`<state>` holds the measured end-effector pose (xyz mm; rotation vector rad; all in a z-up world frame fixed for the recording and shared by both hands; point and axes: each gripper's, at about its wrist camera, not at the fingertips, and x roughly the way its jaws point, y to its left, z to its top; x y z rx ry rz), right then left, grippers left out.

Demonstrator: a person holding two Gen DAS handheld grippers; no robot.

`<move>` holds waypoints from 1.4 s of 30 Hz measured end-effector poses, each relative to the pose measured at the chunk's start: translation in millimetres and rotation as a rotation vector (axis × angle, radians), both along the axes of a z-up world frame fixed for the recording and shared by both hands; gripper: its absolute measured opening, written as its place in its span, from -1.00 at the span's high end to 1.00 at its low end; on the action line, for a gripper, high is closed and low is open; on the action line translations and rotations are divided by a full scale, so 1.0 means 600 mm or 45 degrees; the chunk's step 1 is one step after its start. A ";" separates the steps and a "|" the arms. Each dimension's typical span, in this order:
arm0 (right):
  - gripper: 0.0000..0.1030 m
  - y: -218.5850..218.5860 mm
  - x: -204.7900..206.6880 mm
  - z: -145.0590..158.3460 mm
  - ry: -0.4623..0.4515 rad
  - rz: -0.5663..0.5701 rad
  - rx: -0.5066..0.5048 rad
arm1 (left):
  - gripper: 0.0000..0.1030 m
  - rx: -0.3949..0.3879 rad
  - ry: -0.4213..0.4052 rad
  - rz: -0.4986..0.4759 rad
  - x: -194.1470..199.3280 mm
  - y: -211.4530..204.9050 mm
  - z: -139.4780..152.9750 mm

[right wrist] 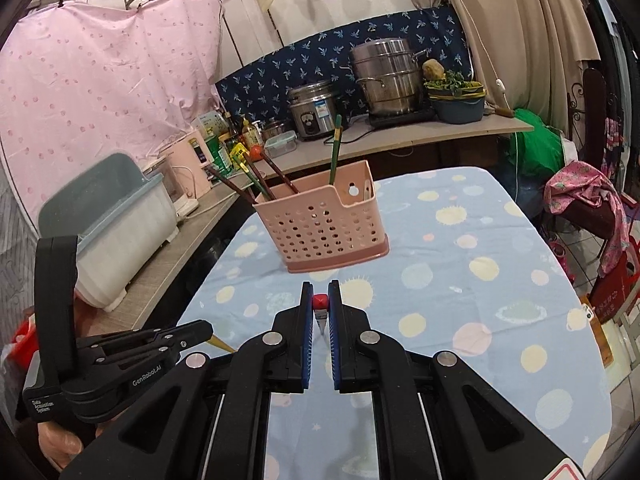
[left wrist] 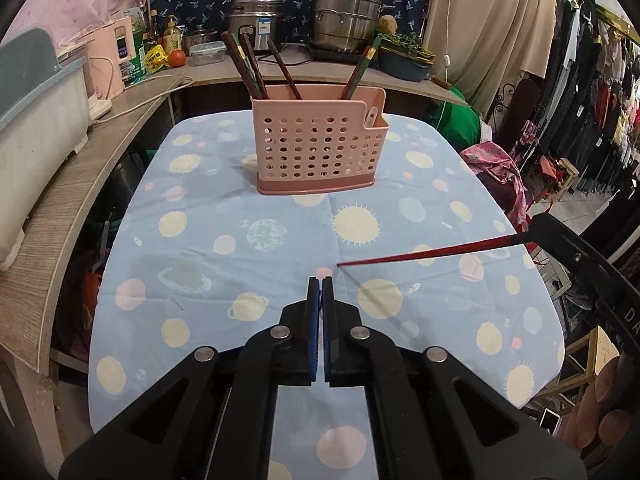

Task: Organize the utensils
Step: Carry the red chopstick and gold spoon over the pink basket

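Two views cover this moment. In the left wrist view, the left gripper (left wrist: 321, 280) hovers low over the blue planet-print tablecloth (left wrist: 200, 248), its blue-padded jaws pressed together with nothing between them. A pink perforated utensil holder (left wrist: 318, 142) stands upright farther back on the cloth, with several dark chopsticks (left wrist: 250, 66) leaning out of its left side and a green-handled one (left wrist: 362, 66) rising near its right side. From the right edge, a red chopstick (left wrist: 428, 254) slants down toward the cloth, its thin tip just beside the left gripper's fingertips; its thick end disappears into the black body of the right gripper (left wrist: 576, 256).

In the right wrist view, the right gripper (right wrist: 320, 296) is clamped on the red chopstick (right wrist: 320, 302), seen end-on as a small red square butt between the blue pads, the shaft tapering down below it. The utensil holder (right wrist: 324, 222) sits just ahead on the tablecloth (right wrist: 480, 280), apart from the gripper. The left gripper (right wrist: 200, 330) lies at lower left. Behind, a wooden counter (right wrist: 400, 138) carries a rice cooker (right wrist: 314, 110) and a stacked steel steamer pot (right wrist: 386, 80).
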<state>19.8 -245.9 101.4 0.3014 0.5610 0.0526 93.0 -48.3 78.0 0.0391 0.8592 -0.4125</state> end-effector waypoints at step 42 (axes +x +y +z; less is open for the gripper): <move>0.87 -0.039 0.377 0.159 -0.234 -0.079 -0.025 | 0.98 0.091 -0.178 0.078 0.343 -0.057 0.137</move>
